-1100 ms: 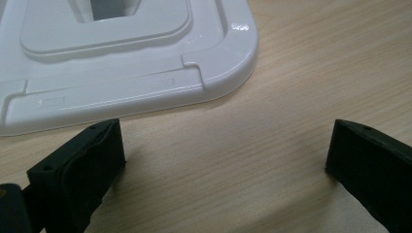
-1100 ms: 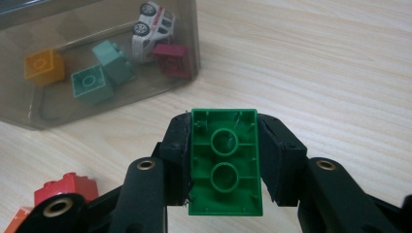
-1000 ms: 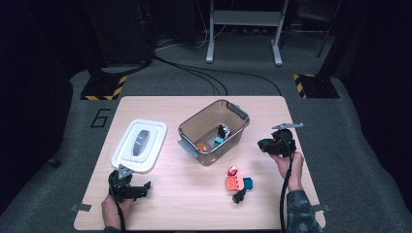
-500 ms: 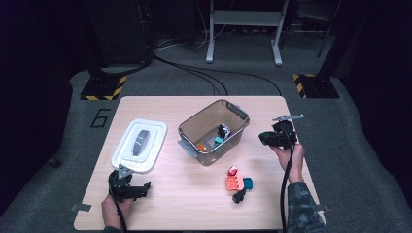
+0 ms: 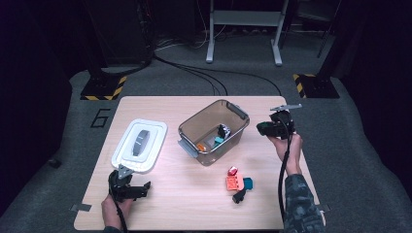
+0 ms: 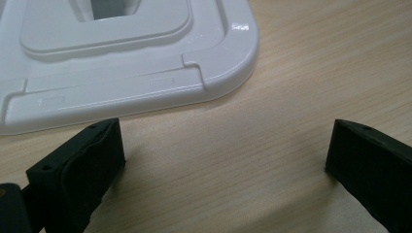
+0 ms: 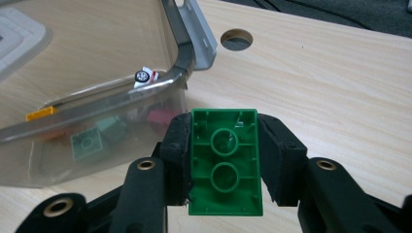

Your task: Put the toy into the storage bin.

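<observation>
- A pale wooden bench [image 5: 194, 204] stood on grey carpet in a dark room, with black cables trailing across the floor, yellow-and-black striped stand feet at either side and a white metal frame [image 5: 243, 29] at the back.
- On the bench, a clear plastic bin [image 5: 214, 132] sat near the middle with a few small pieces inside it; its white lid [image 5: 140, 145] lay flat to its left, apart from it.
- A small cluster of loose toy blocks [image 5: 237, 183], red, orange, teal and black, lay in front of the bin.
- Your right gripper [image 7: 224, 160] had its jaws clamped on a green brick [image 7: 224, 162], underside facing the camera, held in the air just beside the bin's right wall.
- Your left gripper [image 6: 223, 160] rested low at the bench's near left corner, jaws wide apart with bare wood between them, just short of the lid's edge.
- Against the frame a second earlier, your right hand and the brick had risen and drawn closer to the bin's far corner; your left hand had stayed put.
</observation>
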A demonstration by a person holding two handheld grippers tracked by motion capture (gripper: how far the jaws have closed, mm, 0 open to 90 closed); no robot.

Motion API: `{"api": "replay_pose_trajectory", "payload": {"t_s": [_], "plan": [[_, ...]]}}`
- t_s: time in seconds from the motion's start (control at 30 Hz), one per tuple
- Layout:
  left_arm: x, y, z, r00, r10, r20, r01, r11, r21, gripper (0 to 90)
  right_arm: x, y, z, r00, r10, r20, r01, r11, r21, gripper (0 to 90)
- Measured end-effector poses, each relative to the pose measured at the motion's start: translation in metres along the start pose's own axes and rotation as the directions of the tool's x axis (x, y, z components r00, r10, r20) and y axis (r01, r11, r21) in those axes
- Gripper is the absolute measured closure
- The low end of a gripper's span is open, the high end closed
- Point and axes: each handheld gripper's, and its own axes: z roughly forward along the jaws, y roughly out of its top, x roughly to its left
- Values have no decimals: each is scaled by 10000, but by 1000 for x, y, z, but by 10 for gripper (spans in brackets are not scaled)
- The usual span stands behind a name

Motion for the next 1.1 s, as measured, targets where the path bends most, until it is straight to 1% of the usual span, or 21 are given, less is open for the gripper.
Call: {"api": "replay_pose_trajectory", "payload": {"t_s": [0.1, 0.17, 0.23, 0.3, 0.37, 0.43, 0.47, 0.5, 0.6, 0.67, 0.7, 0.8, 0.9, 0.97, 1.0, 1.03, 1.07, 1.1], "plan": [[0, 0, 0, 10000, 2, -4, -2, 10000, -1, 3, 1, 6, 0, 10000, -61, -36, 61, 9999, -111, 591], [0, 0, 0, 10000, 3, -4, -3, 10000, 1, 3, 3, 11, -2, 9999, -115, 56, 115, 9998, -145, 591], [0, 0, 0, 10000, 4, -3, -4, 10000, 2, 3, 1, 14, -3, 9999, -144, -3, 144, 9998, -139, 591], [0, 0, 0, 10000, 30, 1, -30, 10000, 8, 3, 2, 17, -3, 10000, -65, 10, 65, 9997, -256, 592], [0, 0, 0, 10000, 28, 3, -28, 10000, 22, 3, 4, 20, -3, 10000, -78, -9, 78, 9997, -232, 592], [0, 0, 0, 10000, 0, -1, 0, 10000, -1, 3, 4, 22, -2, 9997, -255, 17, 255, 9994, -242, 591], [0, 0, 0, 10000, 42, -4, -42, 10000, -13, 3, 5, 23, -2, 9999, -158, 43, 158, 9997, -179, 591], [0, 0, 0, 10000, 14, 0, -14, 10000, 15, 3, 4, 24, -2, 9998, -214, 6, 214, 9996, -206, 591], [0, 0, 0, 10000, 5, 22, -5, 10000, 38, 4, 5, 29, -6, 9999, -168, 19, 169, 9991, -395, 591], [0, 0, 0, 10000, 6, 8, -6, 10000, 39, 4, 6, 33, -8, 9995, -313, 42, 315, 9984, -475, 592], [0, 0, 0, 10000, 12, 12, -12, 10000, 43, 3, 8, 35, -10, 9996, -288, 53, 290, 9985, -454, 592], [0, 0, 0, 10000, 3, 17, -3, 10000, 38, 4, 13, 42, -11, 9995, -324, -18, 322, 9976, -607, 591], [0, 0, 0, 10000, 4, -4, -4, 10000, 25, 4, 20, 50, -9, 9984, -547, -106, 539, 9968, -594, 591], [0, 0, 0, 10000, 12, -1, -12, 10000, 33, 4, 27, 54, -5, 9977, -655, -184, 643, 9962, -584, 591], [0, 0, 0, 10000, 11, -6, -11, 10000, 12, 4, 30, 56, -3, 9969, -758, -223, 746, 9958, -533, 591], [0, 0, 0, 10000, -4, -5, 4, 10000, 0, 4, 33, 59, 0, 9952, -931, -303, 911, 9939, -614, 591], [0, 0, 0, 10000, -5, -6, 5, 10000, -3, 4, 36, 60, 2, 9959, -843, -342, 823, 9951, -554, 591], [0, 0, 0, 10000, 19, -1, -19, 10000, 18, 4, 39, 62, 5, 9950, -933, -369, 911, 9942, -565, 591]]}}
